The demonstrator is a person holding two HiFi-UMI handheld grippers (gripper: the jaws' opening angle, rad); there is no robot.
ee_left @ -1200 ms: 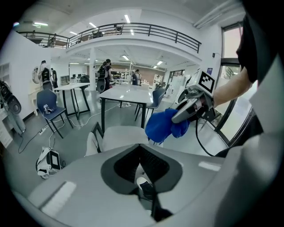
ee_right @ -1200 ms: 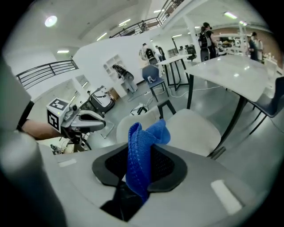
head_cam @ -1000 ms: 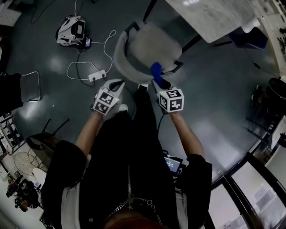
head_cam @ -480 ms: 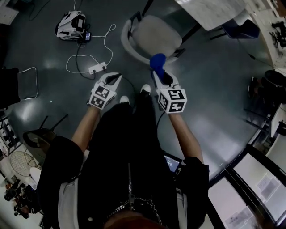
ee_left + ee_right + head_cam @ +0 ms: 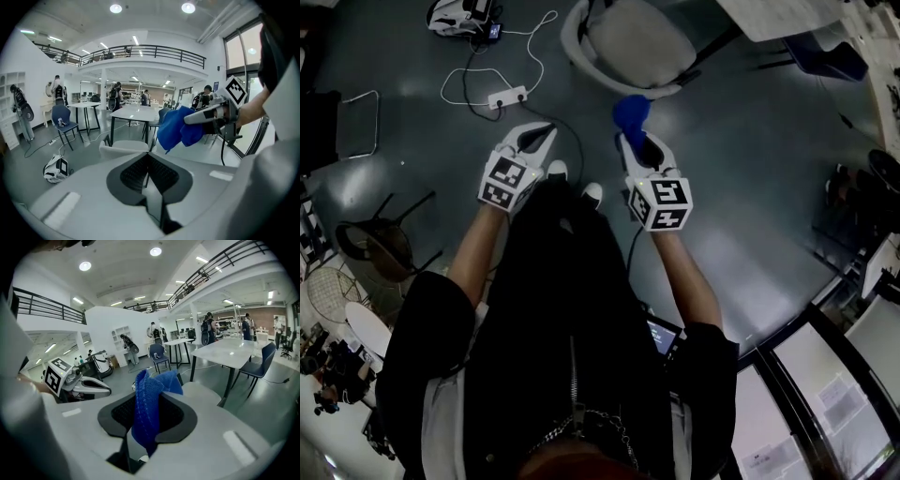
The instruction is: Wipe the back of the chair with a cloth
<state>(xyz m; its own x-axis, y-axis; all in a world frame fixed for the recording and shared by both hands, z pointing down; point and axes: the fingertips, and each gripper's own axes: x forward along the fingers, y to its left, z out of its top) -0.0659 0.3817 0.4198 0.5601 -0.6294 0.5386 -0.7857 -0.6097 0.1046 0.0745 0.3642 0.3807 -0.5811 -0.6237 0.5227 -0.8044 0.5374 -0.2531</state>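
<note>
Pinching the cloth (image 5: pixel 631 112), the right tongs (image 5: pixel 636 148) (left tongs (image 5: pixel 544 133) pressed together, empty) should sweep it flat along the chair back (image 5: pixel 578 52).

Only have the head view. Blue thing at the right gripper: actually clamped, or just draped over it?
Observer: Clamped. The right gripper view shows the right gripper shut on the cloth, which runs down between its fingers and bunches up above them.
Operator: Left one holding anything?
Observer: No. In its own view the left gripper has its fingers together with nothing between them.
Operator: Cloth on the chair yet?
Observer: Doesn't look like it. The left gripper view shows the cloth in the air to the right of the chair, with a gap between them.
</note>
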